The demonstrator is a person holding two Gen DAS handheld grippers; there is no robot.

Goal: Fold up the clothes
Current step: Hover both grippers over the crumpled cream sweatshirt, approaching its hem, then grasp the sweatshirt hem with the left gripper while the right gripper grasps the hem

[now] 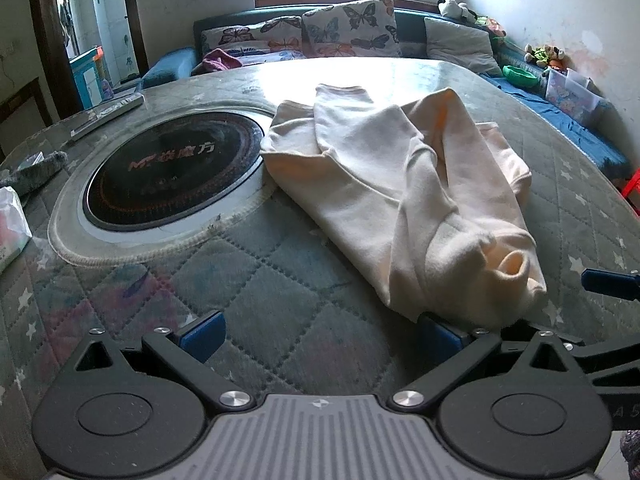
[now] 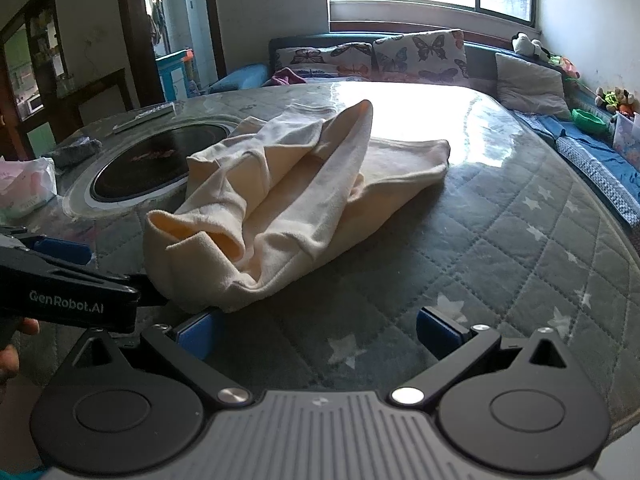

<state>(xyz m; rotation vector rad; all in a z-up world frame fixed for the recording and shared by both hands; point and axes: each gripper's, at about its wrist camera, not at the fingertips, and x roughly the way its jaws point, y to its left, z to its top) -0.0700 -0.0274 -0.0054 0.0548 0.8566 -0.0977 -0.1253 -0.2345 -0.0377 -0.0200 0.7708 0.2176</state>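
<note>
A cream sweatshirt (image 1: pixel 400 184) lies crumpled on the quilted table cover, one cuffed sleeve end nearest me; it also shows in the right wrist view (image 2: pixel 280 196). My left gripper (image 1: pixel 320 336) is open, low over the cover, its right finger at the near edge of the garment. My right gripper (image 2: pixel 320 336) is open and empty, its left finger by the garment's near edge. The left gripper's body (image 2: pixel 68 280) shows at the left of the right wrist view, touching the cloth edge.
A round black induction hob (image 1: pixel 172 172) is set into the table left of the garment. A tissue pack (image 1: pixel 10 228), a grey fuzzy item (image 1: pixel 36 172) and a remote (image 1: pixel 108 114) lie at the left. A sofa with butterfly cushions (image 1: pixel 348 28) stands behind.
</note>
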